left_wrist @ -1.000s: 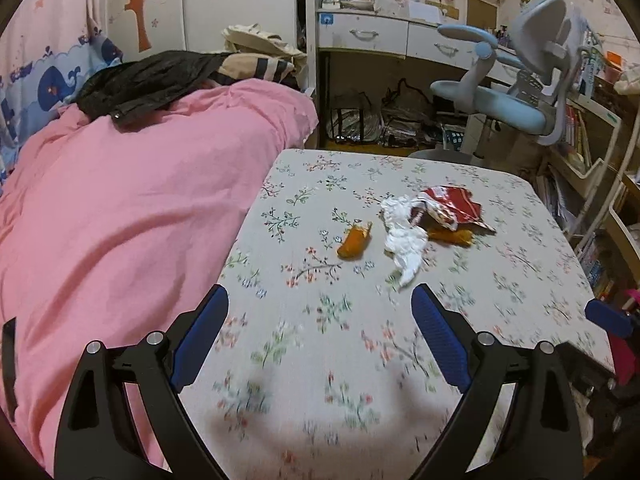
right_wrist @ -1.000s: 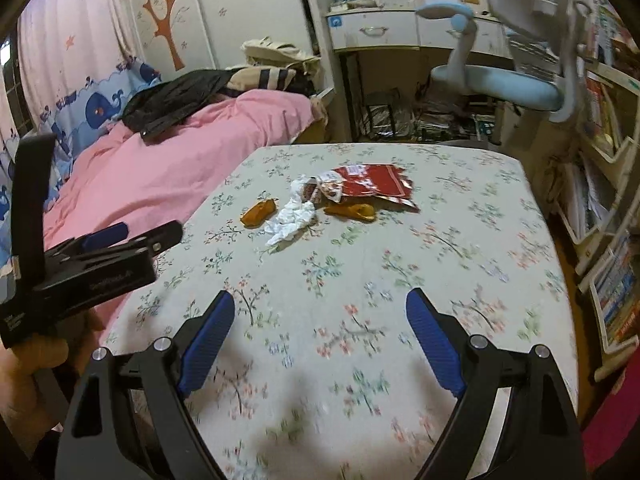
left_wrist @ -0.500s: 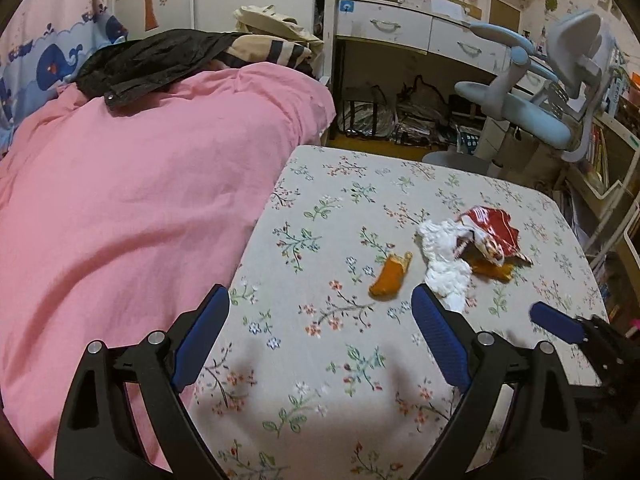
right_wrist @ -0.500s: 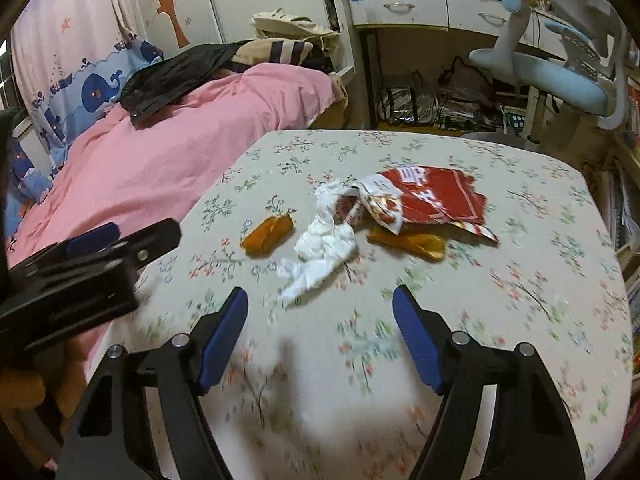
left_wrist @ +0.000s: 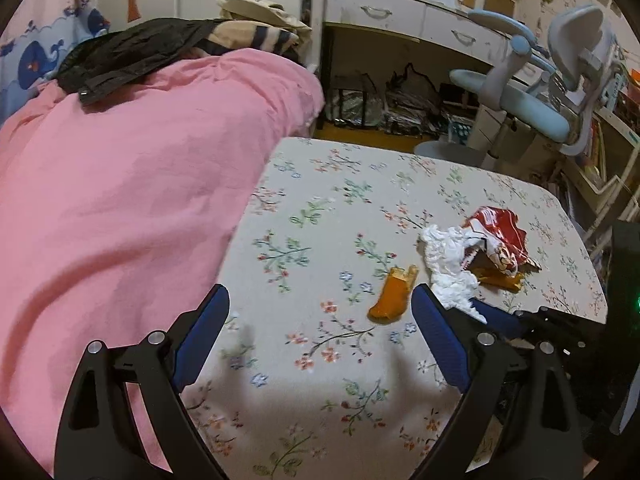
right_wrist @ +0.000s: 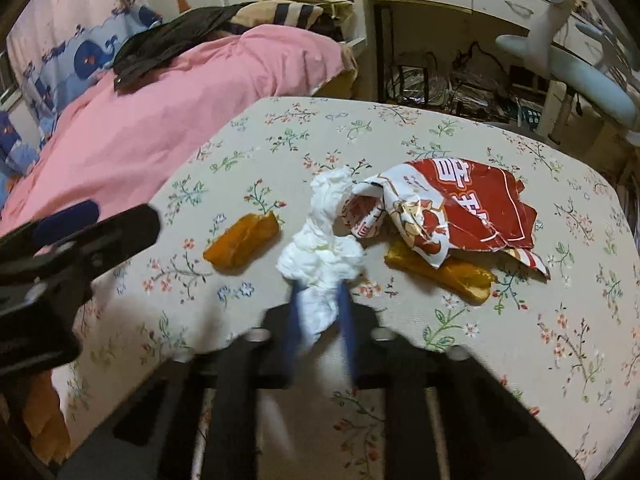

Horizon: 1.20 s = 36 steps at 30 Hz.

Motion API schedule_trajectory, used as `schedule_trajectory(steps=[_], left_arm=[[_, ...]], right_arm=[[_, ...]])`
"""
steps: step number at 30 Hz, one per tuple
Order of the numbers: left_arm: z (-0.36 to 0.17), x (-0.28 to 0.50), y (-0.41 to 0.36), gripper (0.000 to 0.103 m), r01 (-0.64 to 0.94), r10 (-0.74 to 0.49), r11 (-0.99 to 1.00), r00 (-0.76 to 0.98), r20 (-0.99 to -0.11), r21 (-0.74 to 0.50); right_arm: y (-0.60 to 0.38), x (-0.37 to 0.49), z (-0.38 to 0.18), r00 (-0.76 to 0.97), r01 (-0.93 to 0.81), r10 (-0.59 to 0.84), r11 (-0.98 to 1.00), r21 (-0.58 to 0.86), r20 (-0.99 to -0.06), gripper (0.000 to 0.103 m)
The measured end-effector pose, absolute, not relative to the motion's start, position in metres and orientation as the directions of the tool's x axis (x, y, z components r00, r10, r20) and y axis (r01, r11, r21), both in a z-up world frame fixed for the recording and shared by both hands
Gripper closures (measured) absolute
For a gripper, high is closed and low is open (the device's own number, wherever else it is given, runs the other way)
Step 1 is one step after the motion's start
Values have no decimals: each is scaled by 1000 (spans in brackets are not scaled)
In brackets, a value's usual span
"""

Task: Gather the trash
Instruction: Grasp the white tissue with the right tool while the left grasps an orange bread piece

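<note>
A crumpled white tissue lies on the floral tablecloth among other trash: a red and white snack bag, an orange wrapper to its left and a second orange wrapper under the bag. My right gripper is shut on the near end of the tissue. My left gripper is open and empty above the table's near left part; the orange wrapper lies just inside its right finger. The tissue and bag lie beyond it.
A bed with a pink duvet runs along the table's left edge, dark clothes piled on it. A blue desk chair and a white desk stand behind the table. Shelves line the right side.
My right gripper moved forward to the tissue and closed on its near end. My left gripper moved closer to the trash and stayed open.
</note>
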<state>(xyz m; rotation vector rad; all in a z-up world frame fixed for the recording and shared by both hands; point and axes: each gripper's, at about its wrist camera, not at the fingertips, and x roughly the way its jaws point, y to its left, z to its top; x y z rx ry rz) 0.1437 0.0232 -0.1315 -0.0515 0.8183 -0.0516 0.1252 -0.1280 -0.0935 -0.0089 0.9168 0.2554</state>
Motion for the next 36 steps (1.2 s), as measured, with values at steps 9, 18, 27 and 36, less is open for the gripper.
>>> schedule_trajectory(steps=[9, 18, 27, 36], left_arm=[[-149, 161, -2, 14, 106, -94, 994, 649, -755, -32], [-169, 182, -24, 31, 163, -92, 987, 613, -785, 12], [-171, 182, -31, 85, 205, -130, 979, 601, -788, -5], [-137, 137, -30, 85, 226, -186, 973, 634, -750, -50]], right_arm=[[-157, 82, -82, 497, -304, 226, 950, 75, -838, 92], [-181, 73, -91, 450, -297, 271, 944, 143, -851, 67], [-165, 82, -94, 532, -277, 222, 957, 79, -817, 70], [-165, 70, -72, 570, -266, 226, 961, 83, -790, 90]])
